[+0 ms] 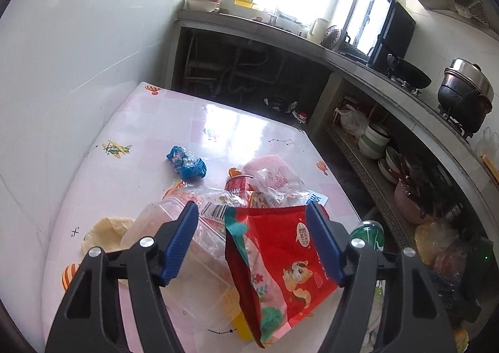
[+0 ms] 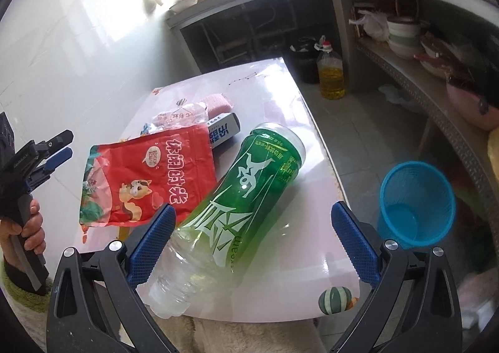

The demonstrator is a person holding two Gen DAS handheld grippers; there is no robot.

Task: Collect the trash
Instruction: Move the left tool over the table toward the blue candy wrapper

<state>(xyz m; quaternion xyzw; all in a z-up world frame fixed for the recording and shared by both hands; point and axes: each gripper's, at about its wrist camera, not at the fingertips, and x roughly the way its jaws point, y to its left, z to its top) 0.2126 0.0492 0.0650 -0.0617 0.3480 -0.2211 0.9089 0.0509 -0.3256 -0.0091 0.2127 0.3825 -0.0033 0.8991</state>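
Trash lies on a pink table. A red snack bag sits between the blue pads of my left gripper, which is open above it. Under and beside the bag are clear plastic wrappers, a crumpled blue wrapper and a red cup. In the right wrist view my right gripper is open around a green-labelled plastic bottle lying on the table, next to the red bag. A blue mesh bin stands on the floor right of the table.
A white wall runs along the table's left side. A concrete counter with shelves of bowls curves along the right. An oil bottle stands on the floor beyond the table. The left gripper shows at the right view's left edge.
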